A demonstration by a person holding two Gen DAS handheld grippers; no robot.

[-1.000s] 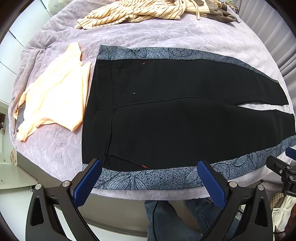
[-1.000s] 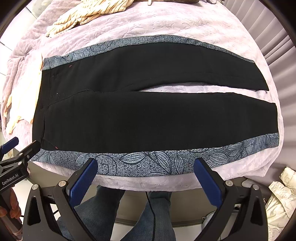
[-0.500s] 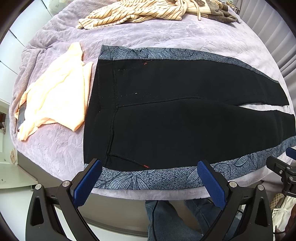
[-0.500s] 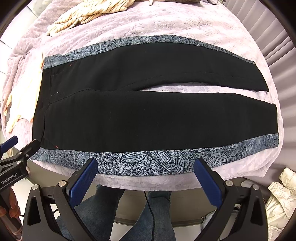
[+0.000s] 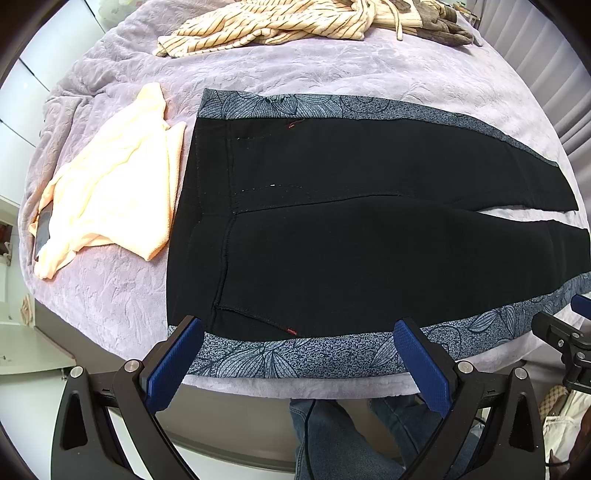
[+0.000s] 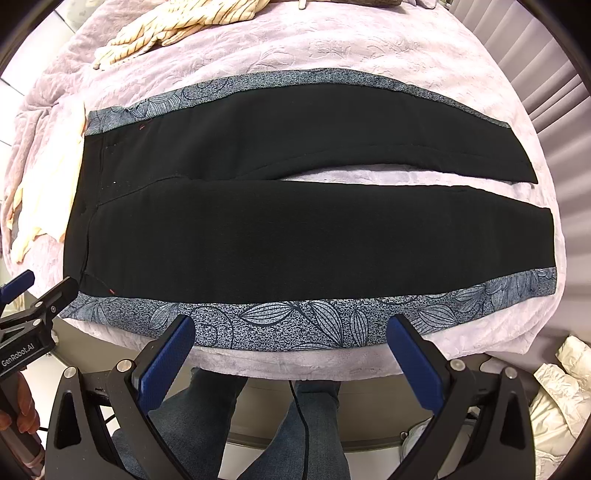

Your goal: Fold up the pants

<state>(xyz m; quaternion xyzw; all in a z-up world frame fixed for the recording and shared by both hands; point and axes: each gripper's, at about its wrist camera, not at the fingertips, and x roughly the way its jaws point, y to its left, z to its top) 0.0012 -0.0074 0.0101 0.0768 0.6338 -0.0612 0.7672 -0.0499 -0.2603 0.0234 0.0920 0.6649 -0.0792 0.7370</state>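
Observation:
Black pants (image 5: 332, 229) with grey-blue floral side bands lie spread flat on a lilac bedspread (image 5: 295, 74), waistband to the left, legs running right with a narrow gap between them. They also show in the right wrist view (image 6: 295, 229). My left gripper (image 5: 295, 354) is open and empty, hovering over the near floral band by the waist end. My right gripper (image 6: 291, 347) is open and empty over the near band at mid-leg. Each gripper shows at the edge of the other's view.
A peach garment (image 5: 110, 184) lies left of the waistband. A striped cream garment (image 5: 266, 26) is piled at the far side of the bed. The bed's near edge (image 6: 314, 365) is just below the pants; the person's jeans-clad legs (image 6: 258, 424) stand there.
Both grippers have eased slightly forward toward the near edge of the pants. The pants have not moved.

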